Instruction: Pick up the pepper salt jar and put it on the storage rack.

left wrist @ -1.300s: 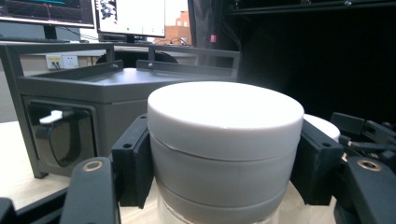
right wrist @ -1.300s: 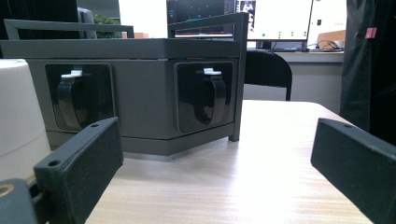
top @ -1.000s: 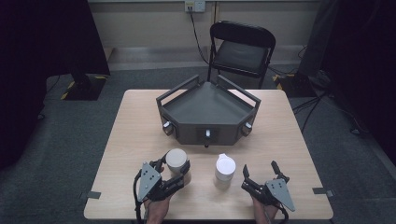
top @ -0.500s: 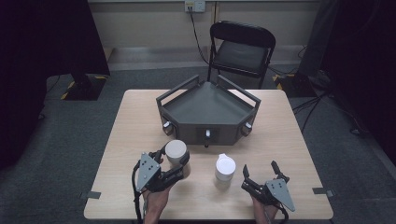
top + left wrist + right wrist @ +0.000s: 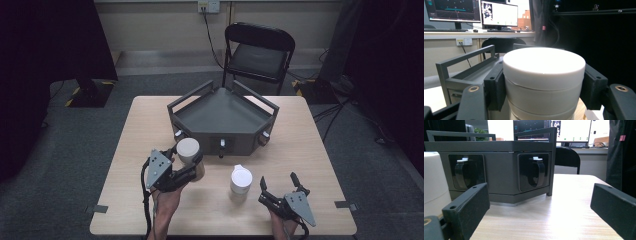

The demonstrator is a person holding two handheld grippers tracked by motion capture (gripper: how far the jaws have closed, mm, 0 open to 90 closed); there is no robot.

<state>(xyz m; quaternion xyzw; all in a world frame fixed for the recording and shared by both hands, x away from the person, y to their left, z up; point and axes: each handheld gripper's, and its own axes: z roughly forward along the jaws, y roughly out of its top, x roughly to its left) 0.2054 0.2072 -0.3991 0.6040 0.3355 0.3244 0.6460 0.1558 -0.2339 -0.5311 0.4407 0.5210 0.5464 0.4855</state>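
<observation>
My left gripper is shut on a white lidded cup, held above the table just in front of the dark grey tray. In the left gripper view the cup sits squeezed between both black pads, its lid level. A second white cup stands on the table between my two hands. My right gripper rests low near the front right edge, open, with nothing between its fingers. That second cup shows at the left edge of the right gripper view.
The tray's front wall carries black latches. A black folding chair stands behind the wooden table. Monitors sit on a desk in the background.
My left gripper has lifted the cup off the table and carried it toward the tray. The right gripper and the other cup have kept still.
</observation>
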